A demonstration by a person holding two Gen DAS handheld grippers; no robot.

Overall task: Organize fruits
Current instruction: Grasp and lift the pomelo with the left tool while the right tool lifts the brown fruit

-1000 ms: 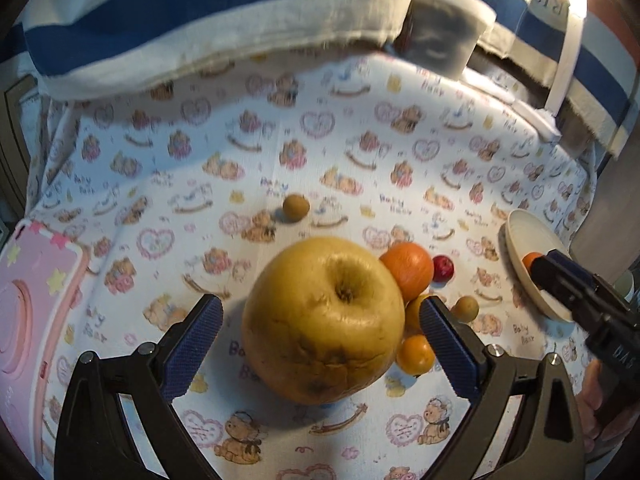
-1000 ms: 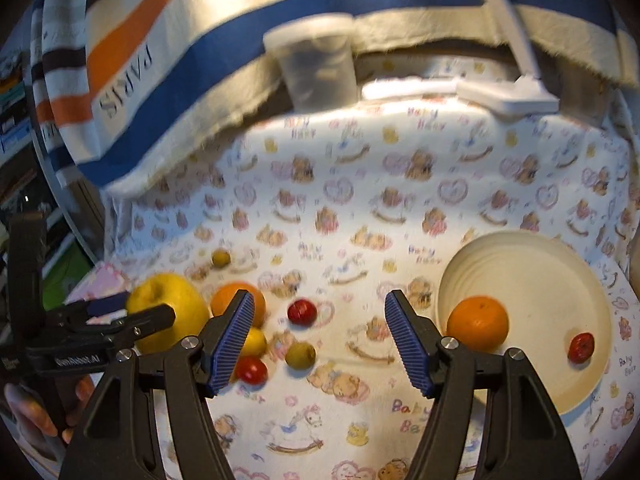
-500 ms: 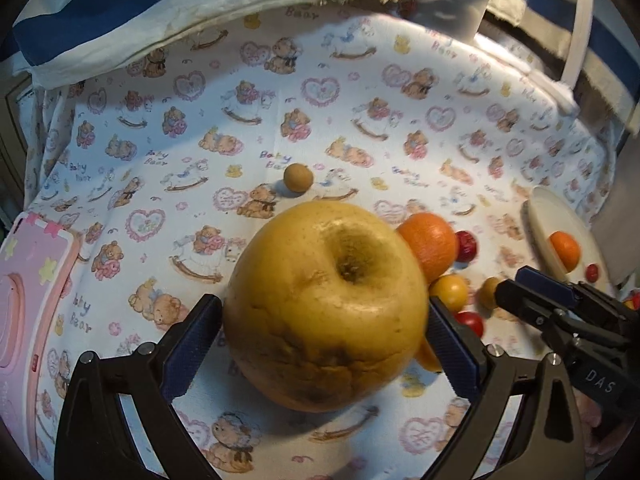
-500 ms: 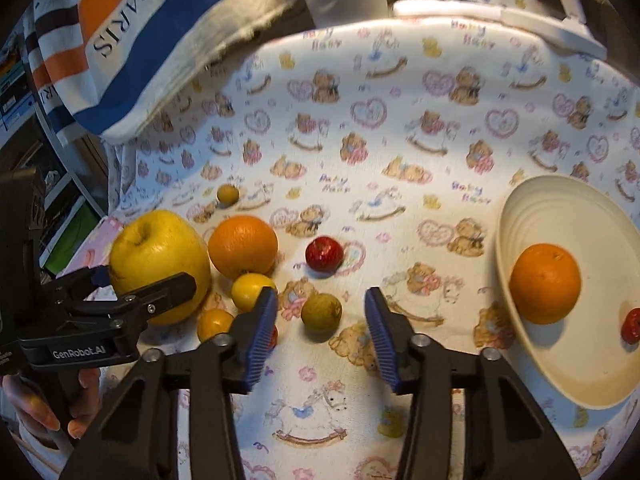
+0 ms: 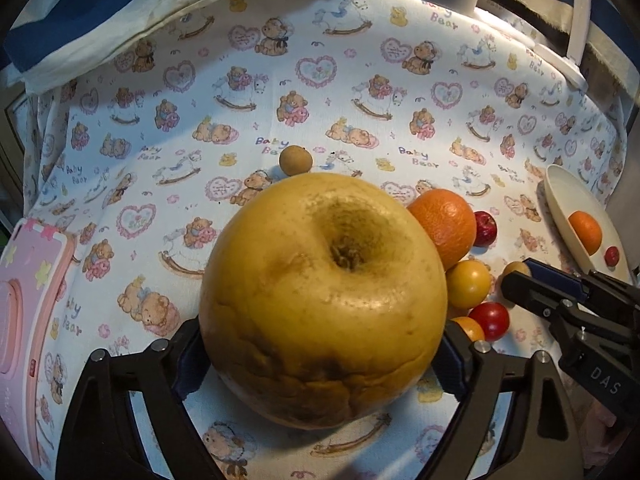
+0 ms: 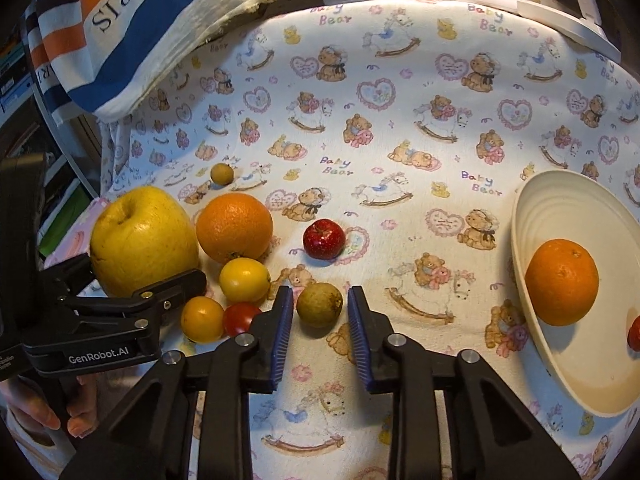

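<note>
Left tongs [image 5: 320,356] closing around the big yellow round apple [image 5: 324,300] on the bear-print cloth table [image 6: 400,92], pads at its sides, contact unclear. Right tongs [image 6: 320,320] clenched on the small olive-green round fruit [image 6: 319,304]. Cream ribbed plate [image 6: 560,208] at right holds an orange [image 6: 561,282].
</note>
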